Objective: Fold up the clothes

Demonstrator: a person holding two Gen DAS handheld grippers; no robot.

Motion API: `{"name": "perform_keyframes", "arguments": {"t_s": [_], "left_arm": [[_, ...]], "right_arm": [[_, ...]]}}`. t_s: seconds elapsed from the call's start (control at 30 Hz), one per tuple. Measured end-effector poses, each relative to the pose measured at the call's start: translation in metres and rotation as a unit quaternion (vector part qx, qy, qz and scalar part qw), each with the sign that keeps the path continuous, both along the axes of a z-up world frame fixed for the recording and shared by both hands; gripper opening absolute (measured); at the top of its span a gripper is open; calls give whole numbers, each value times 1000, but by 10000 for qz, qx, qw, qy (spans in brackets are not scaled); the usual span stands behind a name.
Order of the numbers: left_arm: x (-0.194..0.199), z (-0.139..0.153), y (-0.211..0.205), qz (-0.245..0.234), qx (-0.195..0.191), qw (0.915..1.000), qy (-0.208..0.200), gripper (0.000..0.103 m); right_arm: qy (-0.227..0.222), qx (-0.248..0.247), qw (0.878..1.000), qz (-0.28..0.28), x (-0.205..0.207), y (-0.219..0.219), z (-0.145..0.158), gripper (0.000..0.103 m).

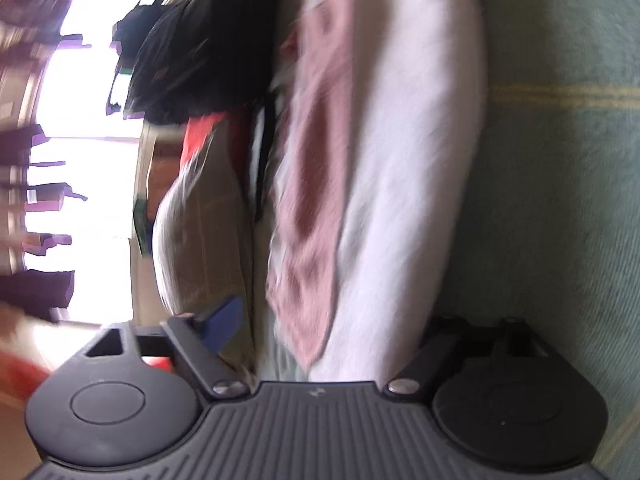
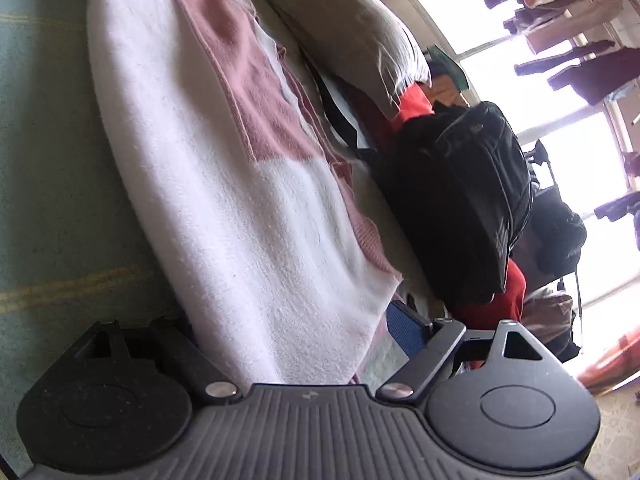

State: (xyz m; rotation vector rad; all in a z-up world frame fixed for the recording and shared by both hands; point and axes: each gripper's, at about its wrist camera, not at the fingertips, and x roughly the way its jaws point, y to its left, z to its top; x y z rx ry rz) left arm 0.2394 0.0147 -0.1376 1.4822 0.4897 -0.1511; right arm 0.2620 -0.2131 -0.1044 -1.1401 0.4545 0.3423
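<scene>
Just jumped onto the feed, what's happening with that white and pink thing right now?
A person is folding clothes with a handheld gripper in each hand. The white and pink knit garment lies stretched out on the green bedcover, and each gripper straddles one end of it: the left gripper and the right gripper both have cloth running between their jaws. The frames don't show whether either is pinching yet. A black backpack and a pillow sit just beyond the garment.

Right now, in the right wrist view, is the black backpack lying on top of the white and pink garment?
No. The black backpack stands beside the white and pink garment, past its far edge, not on it.
</scene>
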Motion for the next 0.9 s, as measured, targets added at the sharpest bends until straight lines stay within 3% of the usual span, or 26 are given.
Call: {"name": "perform_keyframes", "arguments": {"t_s": [0.13,0.2,0.47,0.53,0.57,0.6,0.67,0.8,0.9], "left_arm": [[13,-18,-30,-187,117,9998,34,33],[15,-24,-34,-239,199,9995,53,23],[7,-25,-15,-164,-83,9997,-136,23],[8,-28,-18,-132,-5,9999,-104,17],[8,-30,-19,-115,33,9999,-90,16],[9,-31,-21,-80,48,9999,-94,14],[7,-29,-19,-52,-36,9999,-109,13],[5,-23,-18,-19,-112,9998,-144,14],[1,-12,-18,-8,-159,9995,-277,13]], "right_arm": [[-107,-66,9997,199,-3,23,-8,74],[-100,-66,9996,271,-2,31,-12,65],[-174,-22,9996,201,-5,27,-15,63],[-104,-45,9997,229,-3,32,-20,48],[-51,-80,9996,272,-2,35,-24,32],[-83,-178,9993,317,-4,39,-30,24],[-197,-333,9986,352,-6,43,-36,20],[161,27,9995,257,6,38,-15,13],[166,-27,9994,286,1,36,1,12]]}}
